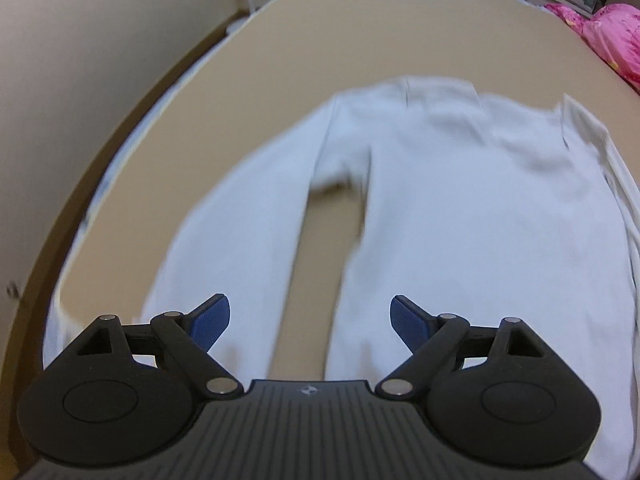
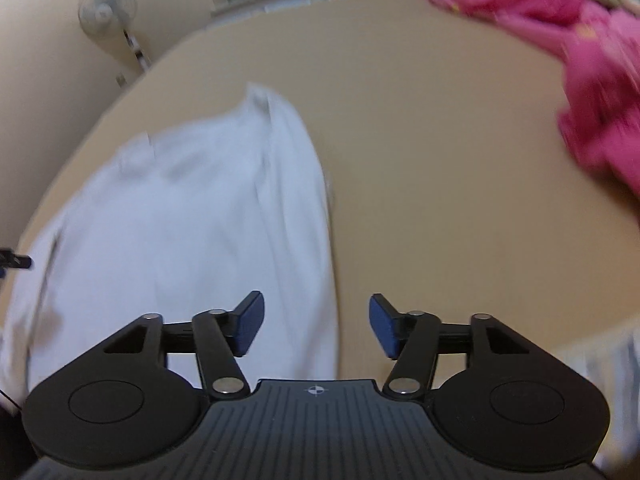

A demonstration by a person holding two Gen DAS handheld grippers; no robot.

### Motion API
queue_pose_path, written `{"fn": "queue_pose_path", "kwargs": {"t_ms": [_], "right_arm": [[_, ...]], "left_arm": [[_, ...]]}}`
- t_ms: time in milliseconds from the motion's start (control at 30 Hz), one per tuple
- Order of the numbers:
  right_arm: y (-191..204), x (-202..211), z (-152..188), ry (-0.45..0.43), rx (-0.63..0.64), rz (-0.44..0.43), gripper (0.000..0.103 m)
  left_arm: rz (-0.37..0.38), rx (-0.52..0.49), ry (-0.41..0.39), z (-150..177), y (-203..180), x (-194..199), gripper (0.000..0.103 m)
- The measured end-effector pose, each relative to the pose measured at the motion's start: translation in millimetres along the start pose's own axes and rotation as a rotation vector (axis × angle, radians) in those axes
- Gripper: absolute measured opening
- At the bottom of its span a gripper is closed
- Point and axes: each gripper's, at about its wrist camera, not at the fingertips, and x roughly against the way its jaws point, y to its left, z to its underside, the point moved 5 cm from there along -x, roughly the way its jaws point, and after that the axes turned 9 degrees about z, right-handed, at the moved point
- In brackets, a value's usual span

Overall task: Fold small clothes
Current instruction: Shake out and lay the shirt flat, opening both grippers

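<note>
White trousers (image 1: 440, 200), seemingly flat, blurred; left gripper (image 1: 310, 322) and right gripper (image 2: 316, 324) apart, empty.

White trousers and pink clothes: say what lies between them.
Only bare tan tabletop separates the white trousers from the pink clothes, seen in the right wrist view.

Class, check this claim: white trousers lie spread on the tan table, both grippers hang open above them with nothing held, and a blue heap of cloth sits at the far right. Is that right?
One slip: the heap of cloth is pink, not blue, as the right wrist view shows. The white trousers, tan table, open left gripper and right gripper stand as stated.
</note>
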Motion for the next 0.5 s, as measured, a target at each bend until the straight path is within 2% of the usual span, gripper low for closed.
{"fn": "queue_pose_path", "kwargs": {"t_ms": [100, 167, 200, 233, 267, 400, 500], "right_arm": [[-6, -11, 41, 0.082, -0.069, -0.024, 0.070], [1, -18, 63, 0.131, -0.080, -0.053, 0.069], [6, -22, 63, 0.154, -0.067, -0.062, 0.068], [12, -24, 67, 0.175, -0.037, -0.075, 0.043], [17, -22, 68, 0.171, -0.004, -0.076, 0.012], [24, 3, 38, 0.075, 0.116, -0.100, 0.008], [8, 28, -25, -0.055, 0.200, -0.047, 0.008]], "left_arm": [[0.031, 0.063, 0.022, 36, 8, 7, 0.091], [0.067, 0.111, 0.044, 49, 2, 19, 0.091], [0.081, 0.122, 0.051, 49, 2, 27, 0.091], [0.089, 0.121, 0.054, 52, 0, 37, 0.091], [0.089, 0.107, 0.051, 54, -3, 45, 0.091], [0.031, 0.050, -0.009, 47, -16, 68, 0.091], [0.021, 0.054, -0.031, 38, -24, 75, 0.091]]}}
